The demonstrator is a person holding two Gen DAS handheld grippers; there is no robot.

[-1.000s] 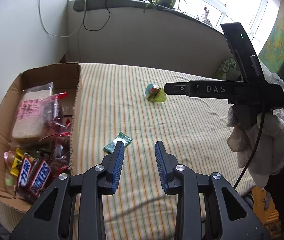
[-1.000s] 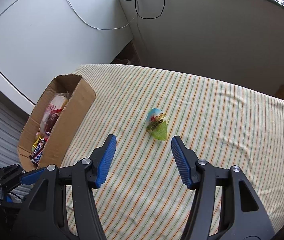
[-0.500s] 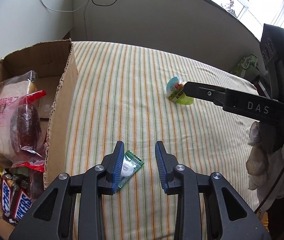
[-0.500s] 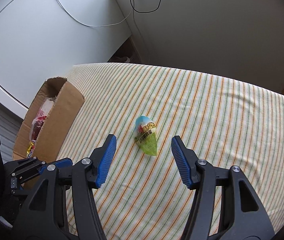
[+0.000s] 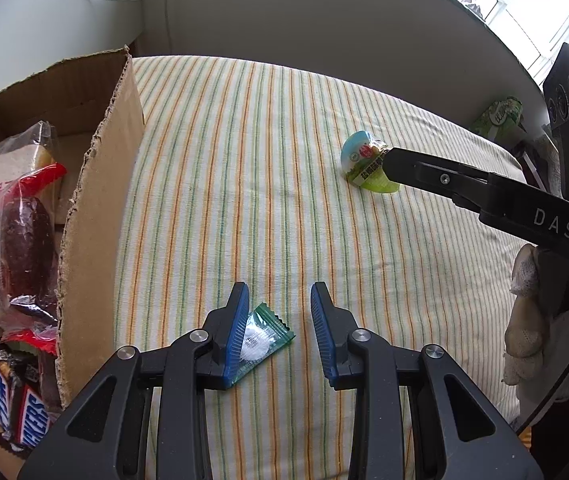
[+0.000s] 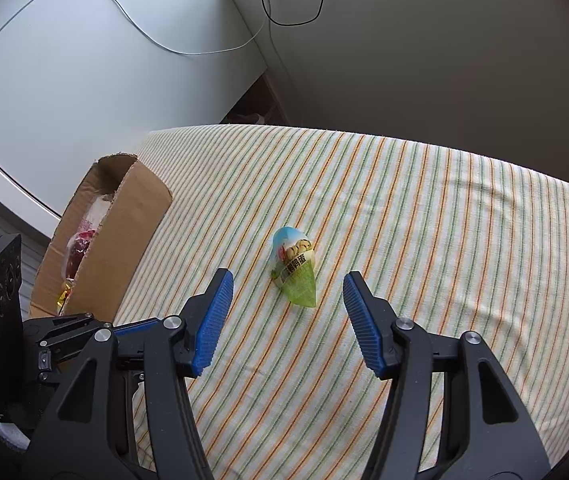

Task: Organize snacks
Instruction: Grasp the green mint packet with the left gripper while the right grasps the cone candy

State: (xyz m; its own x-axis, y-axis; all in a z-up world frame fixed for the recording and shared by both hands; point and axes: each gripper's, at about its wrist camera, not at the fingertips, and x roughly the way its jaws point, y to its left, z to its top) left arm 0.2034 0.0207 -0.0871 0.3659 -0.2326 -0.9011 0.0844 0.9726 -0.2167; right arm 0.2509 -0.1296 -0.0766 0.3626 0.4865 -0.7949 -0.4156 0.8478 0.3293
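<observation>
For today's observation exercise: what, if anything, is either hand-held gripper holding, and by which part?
Nothing is held. The left hand-held gripper is open around the green candy; the right hand-held gripper is open before the egg snack.

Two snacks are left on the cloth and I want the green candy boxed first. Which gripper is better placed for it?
Left. The left gripper is open with the green candy by its left finger, box alongside. The right gripper faces the egg pack.

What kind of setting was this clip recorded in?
Probably a lived-in room at home, not a lab: a striped cloth covers the work surface, loose cables trail down the wall from a window ledge, and a cardboard box holds shop-bought snacks.
</observation>
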